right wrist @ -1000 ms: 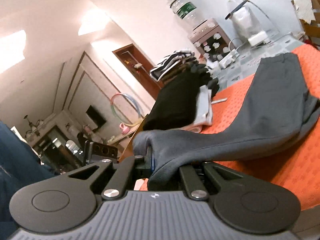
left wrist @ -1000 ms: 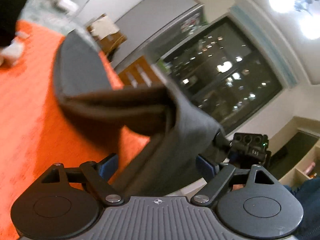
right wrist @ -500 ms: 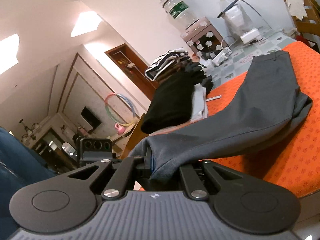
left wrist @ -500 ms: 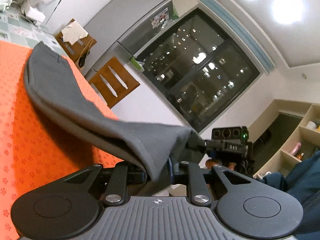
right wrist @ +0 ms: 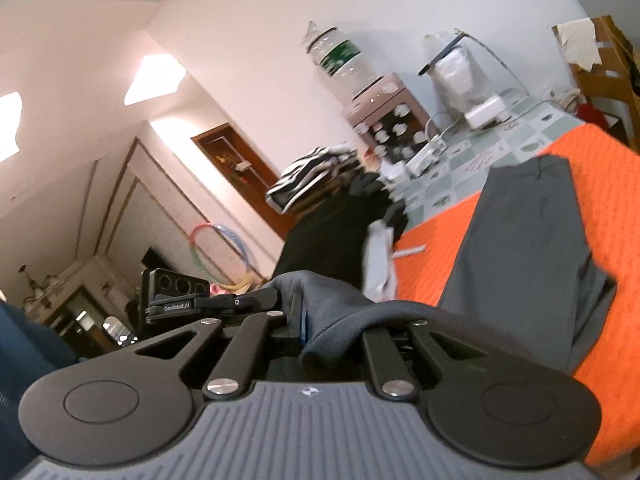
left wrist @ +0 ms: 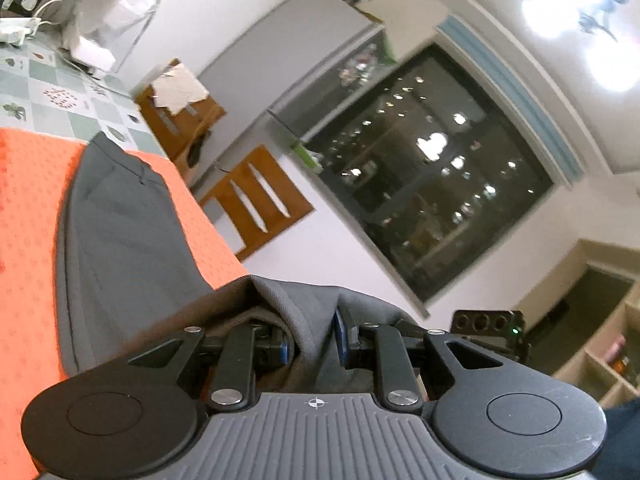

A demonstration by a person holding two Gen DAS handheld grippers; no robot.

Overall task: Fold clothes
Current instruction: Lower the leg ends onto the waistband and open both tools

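Grey trousers (left wrist: pixel 120 240) lie lengthwise on the orange tablecloth (left wrist: pixel 28 200), waistband at the far end. My left gripper (left wrist: pixel 312 340) is shut on a bunched fold of their near end, which drapes over both fingers. In the right wrist view the same trousers (right wrist: pixel 528 248) stretch away across the orange cloth (right wrist: pixel 600 168). My right gripper (right wrist: pixel 320 320) pinches the other near corner; its jaws are opening slightly with the cloth still between them. Both held ends hang raised off the table's near edge.
A pile of black clothes (right wrist: pixel 328 236) and a striped garment (right wrist: pixel 308 172) sit at the table's left. Behind them stand a water dispenser (right wrist: pixel 344 64) and small appliances. A wooden chair (left wrist: pixel 256 200) and a grey fridge (left wrist: pixel 288 52) stand beyond the table's right side.
My left gripper went from open around the cloth to shut on it, then lifted and drew back. The right gripper kept its hold and rose a little, pulling the trousers straighter.
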